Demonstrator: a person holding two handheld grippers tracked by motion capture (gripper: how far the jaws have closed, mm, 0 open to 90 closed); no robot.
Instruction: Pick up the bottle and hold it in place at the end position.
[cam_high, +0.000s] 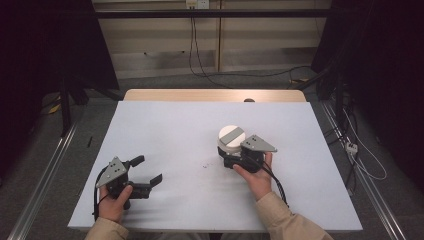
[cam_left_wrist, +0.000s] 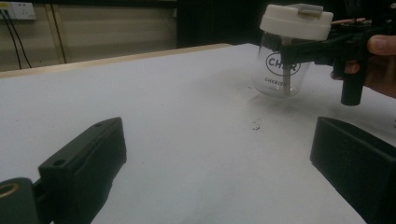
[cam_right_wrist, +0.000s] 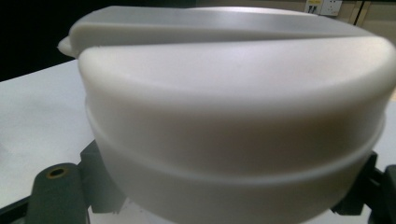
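Right tongs (cam_high: 235, 159) closed around glass jar (cam_left_wrist: 281, 74) just under its white lid (cam_high: 231, 136), jar right of bench (cam_high: 165, 135) centre | left tongs (cam_high: 148, 170) wide open, empty | risk: smooth glass may slip or tip if grip loosens.

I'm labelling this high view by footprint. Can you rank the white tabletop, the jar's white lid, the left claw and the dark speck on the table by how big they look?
1. White tabletop, largest by far.
2. Left claw, with its jaws spread.
3. Jar's white lid, smaller than the claw assembly, though not by much.
4. Dark speck, tiny.
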